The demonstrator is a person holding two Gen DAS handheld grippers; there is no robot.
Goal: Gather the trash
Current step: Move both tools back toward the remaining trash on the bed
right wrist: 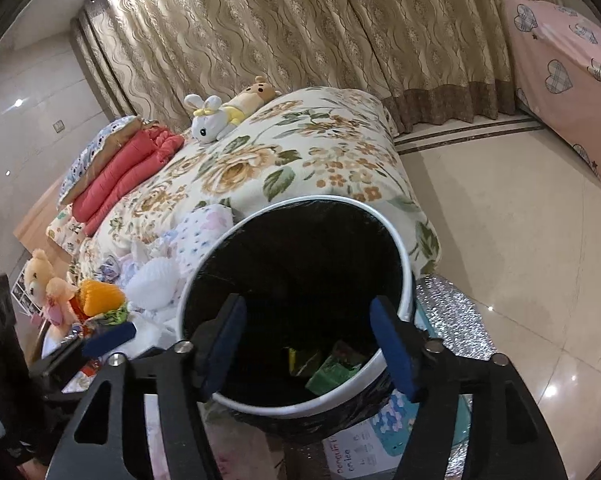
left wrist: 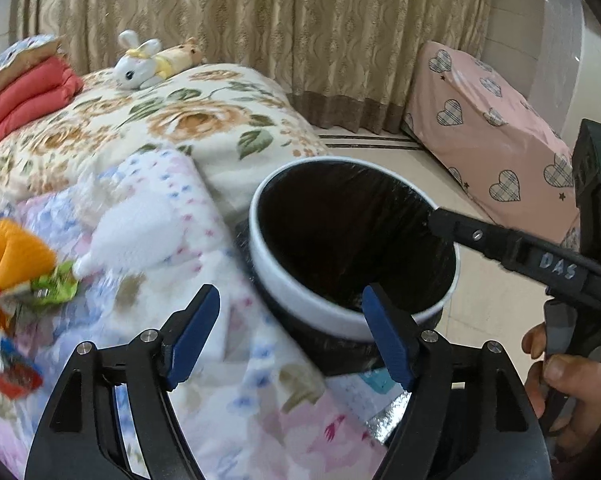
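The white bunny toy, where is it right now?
The white bunny toy lies at the far end of the floral quilt, beside the bear toy, before the curtain.

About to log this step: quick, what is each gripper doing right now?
Left gripper: open, empty, beside the trash bin.
Right gripper: open, empty, above the bin.

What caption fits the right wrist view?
Open right gripper over the bin, wrappers inside.

"DAS" | on right claw's arm [left wrist: 558, 266] | "Penguin" | on card [right wrist: 356, 454] under bin
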